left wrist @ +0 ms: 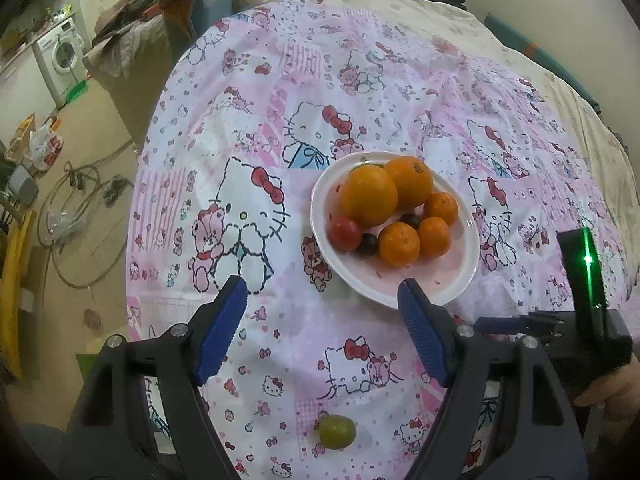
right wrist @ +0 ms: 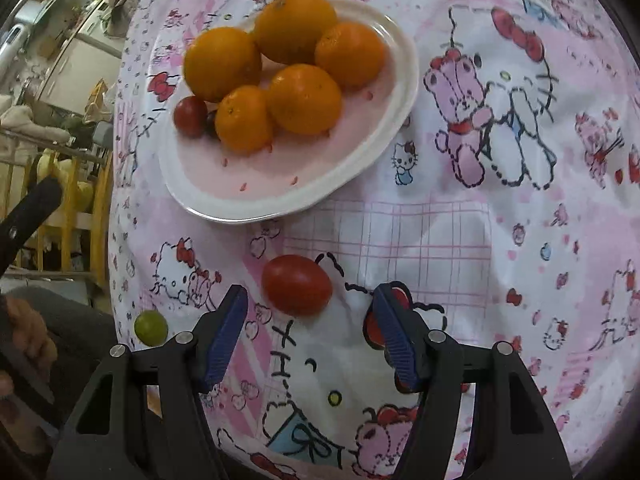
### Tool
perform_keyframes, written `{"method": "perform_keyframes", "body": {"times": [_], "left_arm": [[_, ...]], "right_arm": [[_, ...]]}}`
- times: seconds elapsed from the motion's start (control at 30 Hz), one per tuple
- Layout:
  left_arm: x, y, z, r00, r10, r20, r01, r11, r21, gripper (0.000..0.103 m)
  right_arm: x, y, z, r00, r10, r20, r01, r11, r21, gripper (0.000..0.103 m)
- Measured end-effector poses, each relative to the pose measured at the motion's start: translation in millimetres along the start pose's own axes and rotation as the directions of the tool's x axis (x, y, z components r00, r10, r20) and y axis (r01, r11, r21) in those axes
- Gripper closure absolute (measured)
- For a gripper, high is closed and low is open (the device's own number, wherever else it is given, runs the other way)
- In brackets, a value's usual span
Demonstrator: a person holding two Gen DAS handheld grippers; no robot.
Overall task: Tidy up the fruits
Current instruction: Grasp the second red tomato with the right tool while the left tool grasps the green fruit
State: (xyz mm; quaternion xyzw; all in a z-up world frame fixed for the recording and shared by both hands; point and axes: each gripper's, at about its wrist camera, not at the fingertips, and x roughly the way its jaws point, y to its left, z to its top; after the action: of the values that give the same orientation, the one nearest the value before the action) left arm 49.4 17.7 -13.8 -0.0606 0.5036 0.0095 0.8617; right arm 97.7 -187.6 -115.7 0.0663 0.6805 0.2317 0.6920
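Note:
A white plate on the pink cartoon-print cloth holds several oranges, a cherry tomato and dark grapes. A loose red cherry tomato lies on the cloth just beyond my right gripper, whose blue pads stand open and apart from it. A green grape lies on the cloth near the front edge, below my left gripper, which hangs open and empty beside the plate's near rim.
The cloth covers a round table. To the left the floor holds cables, bags and a washing machine. The right hand's gripper body with a green light shows at the left view's right edge. Yellow furniture stands left of the table.

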Motion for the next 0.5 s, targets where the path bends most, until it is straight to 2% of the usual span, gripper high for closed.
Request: {"method": "perform_keyframes", "body": {"times": [0.17, 0.23, 0.27, 0.3, 0.37, 0.43, 0.5], "left_arm": [[-1.7, 8.3, -3.7, 1.0, 0.01, 0.002, -0.01, 1.0, -0.005, 0.028], [-0.4, 14.8, -6.0, 1.0, 0.005, -0.017, -0.006, 0.999, -0.032, 0.028], [0.3, 16.8, -7.5, 1.0, 0.002, -0.026, -0.003, 0.999, -0.041, 0.028], [1.9, 19.5, -9.8, 0.999, -0.008, -0.04, 0.006, 0.999, -0.053, 0.028], [6.8, 22.2, -19.1, 0.996, -0.04, -0.084, 0.034, 0.997, -0.067, 0.028], [15.2, 18.8, -30.3, 0.986, -0.067, -0.155, 0.062, 0.998, -0.032, 0.028], [24.1, 10.7, -44.6, 0.974, -0.036, -0.225, 0.047, 0.998, 0.042, 0.028]], "right_arm": [[2.3, 5.5, -0.3, 1.0, -0.026, -0.001, 0.026, 0.999, -0.023, 0.034], [3.1, 12.8, 1.0, 0.998, -0.069, 0.005, 0.069, 0.996, -0.065, 0.044], [4.4, 16.8, 0.8, 0.996, -0.09, 0.006, 0.09, 0.992, -0.089, 0.056], [5.1, 20.5, 0.4, 0.996, -0.087, 0.004, 0.087, 0.991, -0.106, 0.063], [5.3, 25.6, -0.7, 0.995, -0.104, 0.01, 0.104, 0.987, -0.126, 0.063], [4.3, 24.5, -0.9, 0.997, -0.083, 0.008, 0.083, 0.99, -0.114, 0.063], [-0.9, 20.7, -0.6, 0.998, -0.061, 0.018, 0.062, 0.994, -0.092, 0.063]]}}
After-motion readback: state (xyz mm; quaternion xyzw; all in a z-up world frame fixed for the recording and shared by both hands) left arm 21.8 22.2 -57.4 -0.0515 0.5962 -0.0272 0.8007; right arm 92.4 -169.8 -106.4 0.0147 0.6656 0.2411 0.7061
